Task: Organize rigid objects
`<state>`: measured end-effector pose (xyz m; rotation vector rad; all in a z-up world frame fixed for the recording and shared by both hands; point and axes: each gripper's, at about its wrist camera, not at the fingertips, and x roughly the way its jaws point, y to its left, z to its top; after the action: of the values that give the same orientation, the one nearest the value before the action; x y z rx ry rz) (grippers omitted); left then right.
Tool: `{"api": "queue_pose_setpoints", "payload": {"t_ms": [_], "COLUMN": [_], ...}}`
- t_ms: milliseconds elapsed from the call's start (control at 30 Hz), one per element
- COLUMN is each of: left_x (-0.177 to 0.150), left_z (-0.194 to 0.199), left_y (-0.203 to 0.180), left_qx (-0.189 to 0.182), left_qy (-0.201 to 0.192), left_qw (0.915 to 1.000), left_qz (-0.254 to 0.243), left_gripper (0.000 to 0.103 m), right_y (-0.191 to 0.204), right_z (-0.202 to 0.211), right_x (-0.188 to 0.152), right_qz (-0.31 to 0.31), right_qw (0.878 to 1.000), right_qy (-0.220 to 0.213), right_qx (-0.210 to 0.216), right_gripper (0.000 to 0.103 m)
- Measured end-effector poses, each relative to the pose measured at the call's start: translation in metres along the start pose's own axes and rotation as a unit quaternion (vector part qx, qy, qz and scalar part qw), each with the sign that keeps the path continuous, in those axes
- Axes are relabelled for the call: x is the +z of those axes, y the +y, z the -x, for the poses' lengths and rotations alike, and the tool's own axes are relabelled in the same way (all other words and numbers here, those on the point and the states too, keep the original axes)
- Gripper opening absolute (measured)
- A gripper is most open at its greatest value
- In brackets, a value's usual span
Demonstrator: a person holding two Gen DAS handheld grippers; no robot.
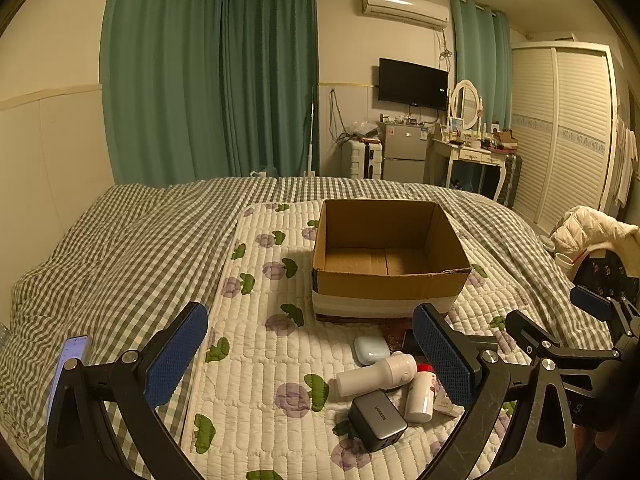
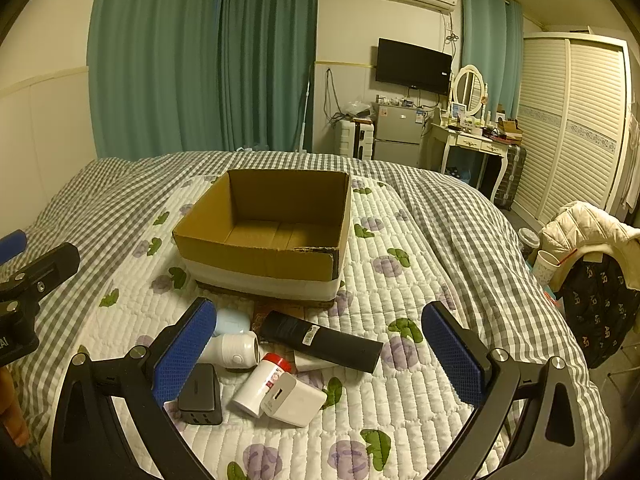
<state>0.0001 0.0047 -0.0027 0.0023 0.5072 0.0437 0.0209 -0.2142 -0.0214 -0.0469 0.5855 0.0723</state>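
An open, empty cardboard box stands on a quilted floral mat on the bed. In front of it lies a pile: a pale blue case, a white cylindrical device, a red-capped white bottle, a dark grey charger, a white charger and a black tube. My left gripper is open and empty above the pile's left side. My right gripper is open and empty above the pile.
A phone lies on the checked bedcover at the left. A chair with a jacket and a bag stands right of the bed. A fridge, dresser and wardrobe stand at the far wall.
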Motion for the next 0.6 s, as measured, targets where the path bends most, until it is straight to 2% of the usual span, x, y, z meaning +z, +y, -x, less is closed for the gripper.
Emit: {"api": "queue_pose_setpoints", "payload": {"t_ms": [600], "left_x": [0.0002], "left_z": [-0.0007], "left_y": [0.0000], "left_qx": [0.000], "left_qy": [0.000], "left_qw": [1.0000], "left_qz": [0.000], "left_gripper": [0.102], "right_y": [0.0014], "right_z": [0.0002], "right_x": [-0.0001], "right_qz": [0.001], "right_qw": [1.000], "right_qy": [0.000], "right_qx": [-0.001], "right_gripper": [0.103]}}
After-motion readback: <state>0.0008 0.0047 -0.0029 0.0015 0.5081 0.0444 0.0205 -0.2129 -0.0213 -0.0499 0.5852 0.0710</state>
